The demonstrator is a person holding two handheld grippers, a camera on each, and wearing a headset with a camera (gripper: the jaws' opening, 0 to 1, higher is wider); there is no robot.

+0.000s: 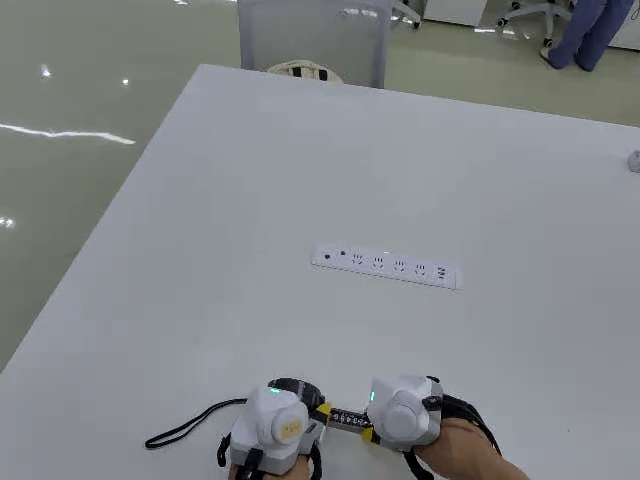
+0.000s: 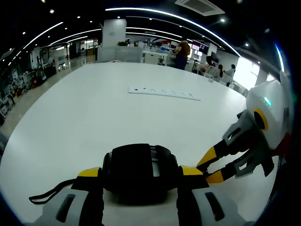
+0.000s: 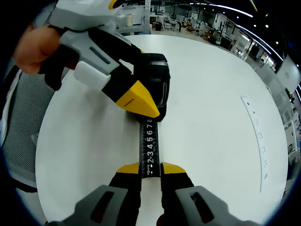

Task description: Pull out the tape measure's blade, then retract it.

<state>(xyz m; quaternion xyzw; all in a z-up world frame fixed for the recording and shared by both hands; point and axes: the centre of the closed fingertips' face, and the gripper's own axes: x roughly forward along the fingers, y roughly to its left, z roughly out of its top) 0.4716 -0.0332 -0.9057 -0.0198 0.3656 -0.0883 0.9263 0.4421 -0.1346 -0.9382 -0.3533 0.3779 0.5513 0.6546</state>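
Observation:
The black tape measure (image 2: 140, 168) sits on the white table near its front edge, its case clamped between the yellow-tipped jaws of my left gripper (image 2: 141, 172). A black wrist strap (image 1: 185, 428) trails off to the left. A short length of blade (image 3: 149, 148), with black numbers showing, runs out of the case (image 3: 156, 84) to my right gripper (image 3: 150, 168), which is shut on the blade's end. In the head view the left gripper (image 1: 300, 425) and right gripper (image 1: 372, 420) stand close together, with the blade (image 1: 346, 417) bridging the small gap.
A white power strip (image 1: 386, 266) lies across the middle of the table (image 1: 260, 200). A grey chair back (image 1: 312, 40) stands at the far edge. A small grey object (image 1: 634, 160) sits at the right edge. A person stands far off at top right.

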